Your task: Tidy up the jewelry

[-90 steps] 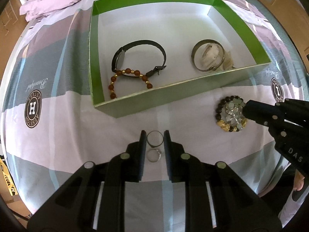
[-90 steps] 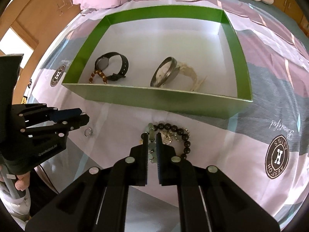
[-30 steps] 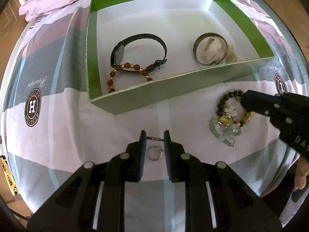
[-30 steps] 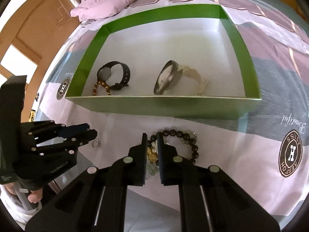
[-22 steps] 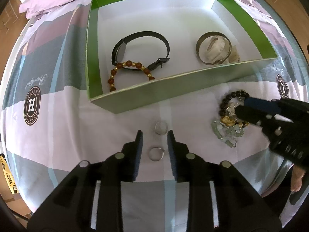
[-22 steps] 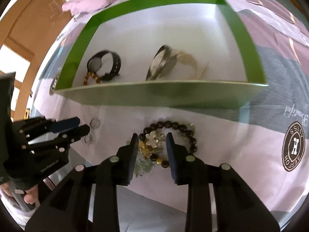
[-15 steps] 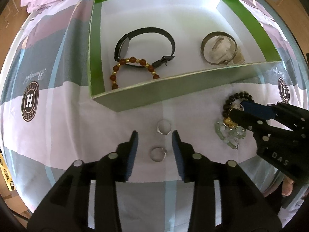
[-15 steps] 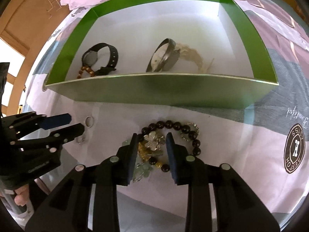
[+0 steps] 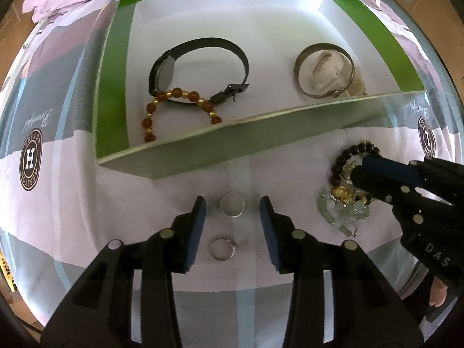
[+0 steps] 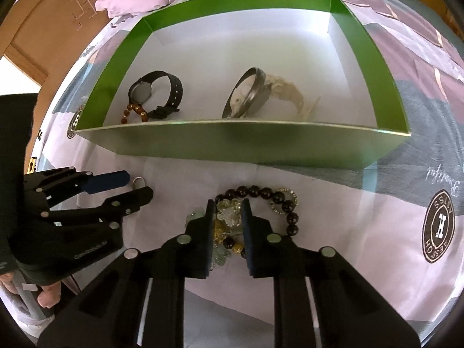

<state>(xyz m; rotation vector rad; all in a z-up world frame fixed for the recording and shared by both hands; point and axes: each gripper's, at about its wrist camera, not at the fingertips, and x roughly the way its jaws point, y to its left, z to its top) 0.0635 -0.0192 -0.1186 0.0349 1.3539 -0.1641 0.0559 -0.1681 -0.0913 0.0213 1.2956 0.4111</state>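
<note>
Left wrist view: two small silver rings lie on the bedsheet (image 9: 72,203), just before the green box's near wall. The plain ring (image 9: 232,204) sits between the tips of the left tongs (image 9: 232,207), whose fingers stand wide apart and touch neither ring; the ring with a small setting (image 9: 221,248) lies further back between the fingers. To the right, a heap of bracelets (image 9: 345,197), with black beads, a gold charm and pale green stones, lies on the sheet under the right tongs (image 10: 227,207). In the right wrist view those fingers are parted, straddling the heap without clamping it. Inside the green box (image 9: 111,92) lie a black watch (image 9: 200,66) with an amber bead bracelet (image 9: 177,107) against it, and, apart to the right, a metal bangle (image 9: 323,69) over a cream strap.
</note>
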